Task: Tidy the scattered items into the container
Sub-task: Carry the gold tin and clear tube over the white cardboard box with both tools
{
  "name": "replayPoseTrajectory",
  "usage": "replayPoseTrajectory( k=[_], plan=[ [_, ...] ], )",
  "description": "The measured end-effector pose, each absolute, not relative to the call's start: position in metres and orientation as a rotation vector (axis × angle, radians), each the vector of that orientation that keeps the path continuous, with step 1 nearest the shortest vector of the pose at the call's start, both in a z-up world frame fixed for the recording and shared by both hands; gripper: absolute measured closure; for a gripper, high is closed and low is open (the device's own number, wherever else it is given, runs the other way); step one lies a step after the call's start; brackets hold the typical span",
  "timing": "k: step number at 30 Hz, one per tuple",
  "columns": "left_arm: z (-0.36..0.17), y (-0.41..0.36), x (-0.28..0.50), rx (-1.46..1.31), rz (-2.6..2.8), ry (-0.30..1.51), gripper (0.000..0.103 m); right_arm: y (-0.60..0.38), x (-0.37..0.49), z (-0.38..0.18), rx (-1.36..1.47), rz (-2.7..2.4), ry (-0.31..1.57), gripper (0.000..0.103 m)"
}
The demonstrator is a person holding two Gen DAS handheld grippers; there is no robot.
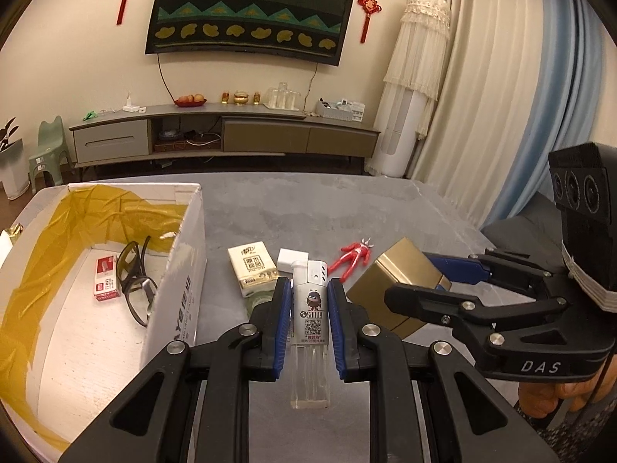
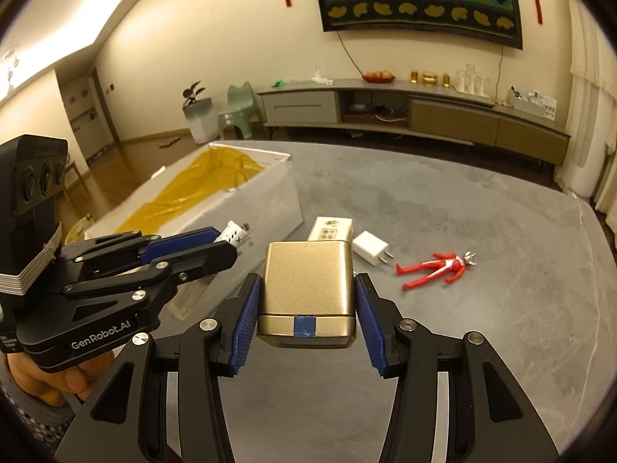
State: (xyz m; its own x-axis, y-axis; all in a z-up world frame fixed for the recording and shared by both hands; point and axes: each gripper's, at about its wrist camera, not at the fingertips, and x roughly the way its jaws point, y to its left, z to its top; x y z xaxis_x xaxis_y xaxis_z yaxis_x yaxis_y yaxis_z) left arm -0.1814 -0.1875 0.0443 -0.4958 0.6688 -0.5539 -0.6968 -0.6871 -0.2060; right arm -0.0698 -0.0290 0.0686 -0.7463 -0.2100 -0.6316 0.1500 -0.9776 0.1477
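The left gripper (image 1: 308,297) is clamping a clear lighter (image 1: 310,320) upright, the white box (image 1: 185,270) lying just to its left. The right gripper (image 2: 307,301) is gripping a gold tin (image 2: 308,285); a red figure (image 2: 435,268) is lying beyond, to its right.

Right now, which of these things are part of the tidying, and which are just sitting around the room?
Part of the job:
box, holding glasses and a red pack
lighter in left gripper
gold tin in right gripper
tissue pack
charger
red figure

Just lying about:
TV cabinet
green stool
fruit plate
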Motion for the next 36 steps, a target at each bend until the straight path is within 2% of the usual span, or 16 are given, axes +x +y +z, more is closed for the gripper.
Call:
replayPoseTrajectory(
  k=[13, 36],
  plan=[
    [0.072, -0.226, -0.186, -0.727, 2.229, -0.059, 0.083, -0.057, -0.071, 0.103, 0.928, -2.758, -0.191, 0.052],
    [0.095, -0.31, -0.216, -0.678, 2.335, -0.265, 0.083, -0.135, -0.098, 0.149, 0.849, -2.714, -0.015, 0.052]
  ],
)
